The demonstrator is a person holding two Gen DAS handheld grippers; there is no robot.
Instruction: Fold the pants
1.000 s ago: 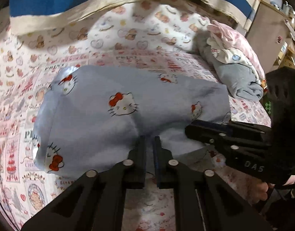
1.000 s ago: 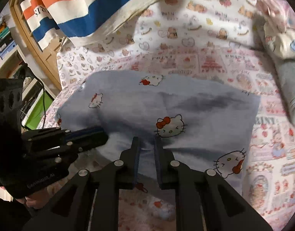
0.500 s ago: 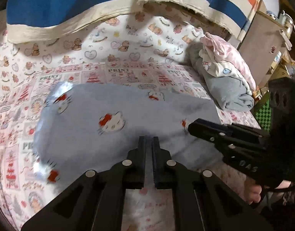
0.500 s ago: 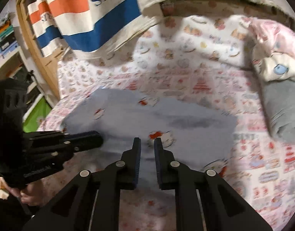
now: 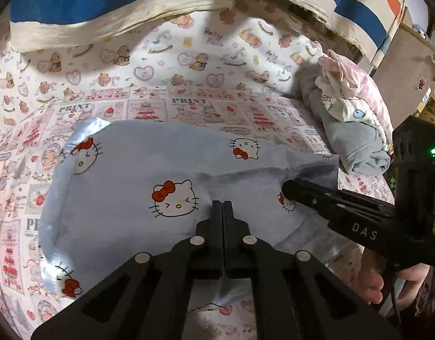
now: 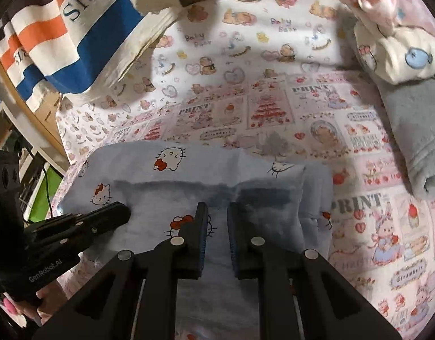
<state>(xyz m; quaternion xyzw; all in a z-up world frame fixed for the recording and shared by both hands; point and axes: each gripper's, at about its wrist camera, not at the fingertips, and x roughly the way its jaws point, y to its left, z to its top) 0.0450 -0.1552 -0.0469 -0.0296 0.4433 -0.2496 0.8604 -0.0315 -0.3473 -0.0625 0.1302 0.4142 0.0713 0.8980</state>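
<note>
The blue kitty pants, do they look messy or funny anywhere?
A little. The blue pants are not folded evenly: on the right side of the right wrist view, one layer sticks out past the one on top, and a dark crease runs across the middle. Nothing looks torn.

The near hem of the pants [image 5: 126, 212] lies hidden beneath both claws' black arms, and the picture's edge cuts off the striped blanket [image 6: 61, 36].

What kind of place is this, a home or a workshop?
Most likely a home bedroom. The pale blue pants lie on a bed sheet printed with bears and hearts, a small pile of other clothes sits beside them, and a striped blanket lies at the far edge.
</note>
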